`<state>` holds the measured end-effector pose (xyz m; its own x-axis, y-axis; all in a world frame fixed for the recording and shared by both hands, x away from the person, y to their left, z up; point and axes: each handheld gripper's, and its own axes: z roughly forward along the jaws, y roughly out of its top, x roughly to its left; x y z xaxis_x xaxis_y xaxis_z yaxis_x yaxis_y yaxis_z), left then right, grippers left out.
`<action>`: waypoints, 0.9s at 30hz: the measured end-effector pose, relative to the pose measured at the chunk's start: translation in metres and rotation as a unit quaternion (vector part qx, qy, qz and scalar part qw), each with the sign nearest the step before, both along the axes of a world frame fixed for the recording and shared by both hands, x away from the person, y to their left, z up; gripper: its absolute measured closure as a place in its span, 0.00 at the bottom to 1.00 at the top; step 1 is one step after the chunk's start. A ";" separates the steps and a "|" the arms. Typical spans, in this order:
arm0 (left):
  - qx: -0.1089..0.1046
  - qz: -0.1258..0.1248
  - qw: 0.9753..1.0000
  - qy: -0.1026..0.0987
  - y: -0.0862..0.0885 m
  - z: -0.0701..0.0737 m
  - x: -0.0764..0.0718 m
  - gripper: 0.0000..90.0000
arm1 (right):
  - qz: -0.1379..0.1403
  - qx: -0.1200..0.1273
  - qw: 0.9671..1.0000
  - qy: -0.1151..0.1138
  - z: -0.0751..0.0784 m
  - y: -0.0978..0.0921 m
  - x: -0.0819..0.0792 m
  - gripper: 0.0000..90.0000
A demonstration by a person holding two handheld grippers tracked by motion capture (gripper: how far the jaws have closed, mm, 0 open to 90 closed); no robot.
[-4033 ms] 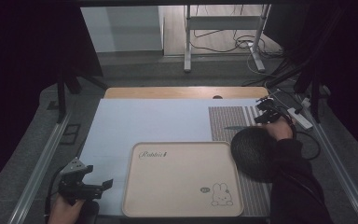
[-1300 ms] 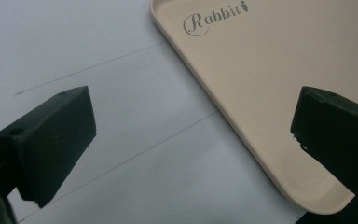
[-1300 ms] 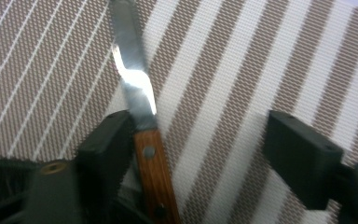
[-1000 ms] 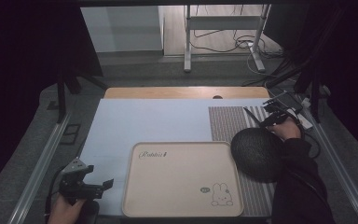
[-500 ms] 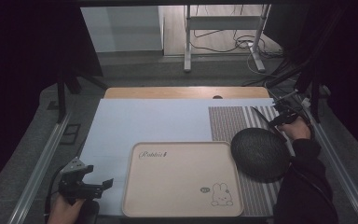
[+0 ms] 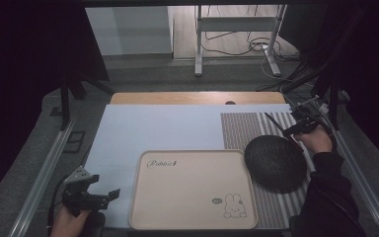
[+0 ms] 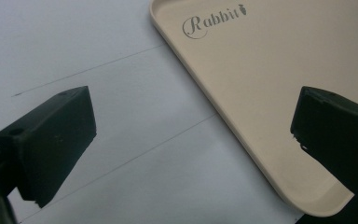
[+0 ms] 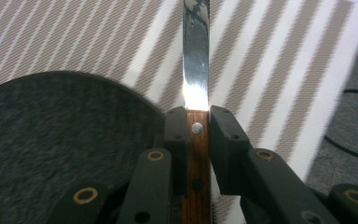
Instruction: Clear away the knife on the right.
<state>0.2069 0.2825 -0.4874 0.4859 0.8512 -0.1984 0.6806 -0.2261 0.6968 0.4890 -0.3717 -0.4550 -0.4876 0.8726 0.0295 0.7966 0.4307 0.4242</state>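
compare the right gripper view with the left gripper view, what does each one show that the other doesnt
Right gripper view: its jaws are shut on a knife, gripping the wooden handle while the steel blade points ahead over a striped mat, with a dark round mat at the left.

Left gripper view: its jaws stand wide apart with nothing between them, above the pale blue table cover and the corner of a beige tray printed with the word Rabbit.

Shared: each looks along its own two black jaws down at the tabletop; no object appears in both.
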 end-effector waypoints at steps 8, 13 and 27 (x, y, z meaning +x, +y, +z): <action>0.000 -0.002 1.000 -0.001 0.000 0.000 0.000 0.00 | 0.026 0.006 1.000 0.003 0.000 0.025 -0.014 0.86; -0.001 -0.002 1.000 -0.001 0.000 0.000 0.000 0.00 | 0.032 0.024 0.999 0.007 -0.001 0.038 -0.023 0.86; -0.003 -0.003 1.000 -0.003 0.001 0.000 -0.001 0.00 | 0.084 0.025 0.996 0.020 -0.007 0.074 -0.050 0.86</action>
<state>0.2064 0.2834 -0.4873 0.4914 0.8473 -0.2015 0.6759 -0.2250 0.7018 0.4387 -0.2974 -0.4621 -0.6247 0.7752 0.0934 0.7312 0.5387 0.4185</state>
